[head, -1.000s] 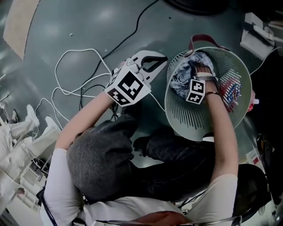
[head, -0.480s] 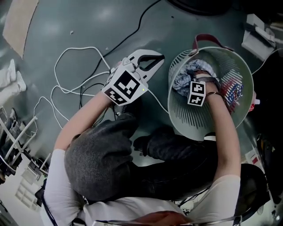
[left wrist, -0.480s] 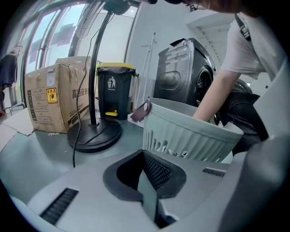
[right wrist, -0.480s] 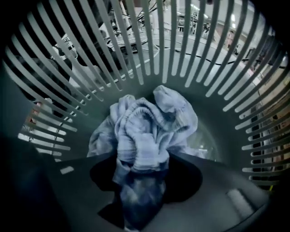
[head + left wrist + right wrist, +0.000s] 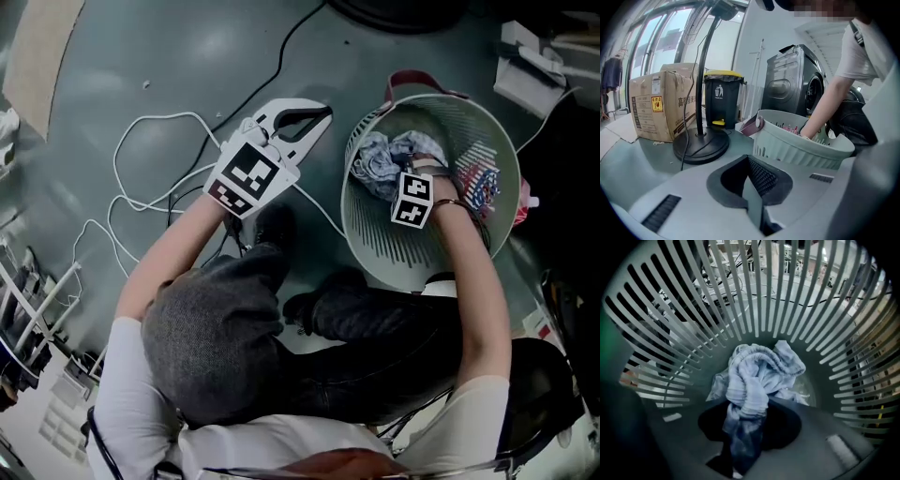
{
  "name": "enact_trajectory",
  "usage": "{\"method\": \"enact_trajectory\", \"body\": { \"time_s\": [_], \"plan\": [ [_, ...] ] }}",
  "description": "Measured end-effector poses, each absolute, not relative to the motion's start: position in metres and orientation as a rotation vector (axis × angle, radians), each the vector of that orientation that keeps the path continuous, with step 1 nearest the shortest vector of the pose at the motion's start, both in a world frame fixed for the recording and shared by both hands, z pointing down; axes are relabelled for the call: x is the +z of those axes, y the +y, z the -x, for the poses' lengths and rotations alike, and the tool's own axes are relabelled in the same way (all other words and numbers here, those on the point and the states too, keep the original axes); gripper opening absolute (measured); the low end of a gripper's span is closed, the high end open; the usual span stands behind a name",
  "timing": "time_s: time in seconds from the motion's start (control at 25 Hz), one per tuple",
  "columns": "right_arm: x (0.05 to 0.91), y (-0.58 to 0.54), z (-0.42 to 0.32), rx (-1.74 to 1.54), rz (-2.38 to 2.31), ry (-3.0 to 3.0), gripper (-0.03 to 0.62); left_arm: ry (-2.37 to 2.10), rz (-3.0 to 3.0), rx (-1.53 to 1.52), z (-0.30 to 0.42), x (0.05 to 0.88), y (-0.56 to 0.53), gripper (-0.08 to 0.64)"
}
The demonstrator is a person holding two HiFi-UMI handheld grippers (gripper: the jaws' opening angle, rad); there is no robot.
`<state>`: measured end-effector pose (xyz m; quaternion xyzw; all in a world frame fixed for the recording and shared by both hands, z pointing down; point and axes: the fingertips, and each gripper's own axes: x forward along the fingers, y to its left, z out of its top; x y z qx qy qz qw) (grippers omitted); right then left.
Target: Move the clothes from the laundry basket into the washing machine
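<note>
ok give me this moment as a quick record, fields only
right tongs: jaws have just been closing, now gripping pale blue garment
location of grip: inside laundry basket
left tongs: shut, empty, held outside the basket
also in basket: red patterned cloth
washing machine: behind the basket, seen from left gripper view

Right gripper (image 5: 740, 448) jaws just closed onto pale-blue garment (image 5: 757, 376).

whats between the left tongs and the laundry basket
A strip of grey floor crossed by a thin white cable, nothing else. The head view shows it between the left tongs and the laundry basket.
</note>
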<state>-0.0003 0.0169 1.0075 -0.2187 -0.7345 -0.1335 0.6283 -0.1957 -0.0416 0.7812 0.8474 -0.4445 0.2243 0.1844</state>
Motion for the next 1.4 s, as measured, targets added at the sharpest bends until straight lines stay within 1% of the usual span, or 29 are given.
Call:
{"method": "enact_trajectory", "body": {
  "time_s": [0.56, 0.96, 1.4],
  "plan": [
    [0.913, -0.017, 0.006, -0.23, 0.324, -1.849, 0.126, -1.235, -2.51, 0.688, 0.192, 0.725, -0.061, 0.005],
    [0.82, -0.036, 0.017, -0.124, 0.1, -2.086, 0.123, -1.187, -2.641, 0.666, 0.168, 0.652, -0.085, 0.005],
    [0.721, -0.046, 0.01, -0.093, -0.116, -2.278, 0.12, -1.072, -2.772, 0.687, 0.125, 0.599, -0.108, 0.005]
  ]
}}
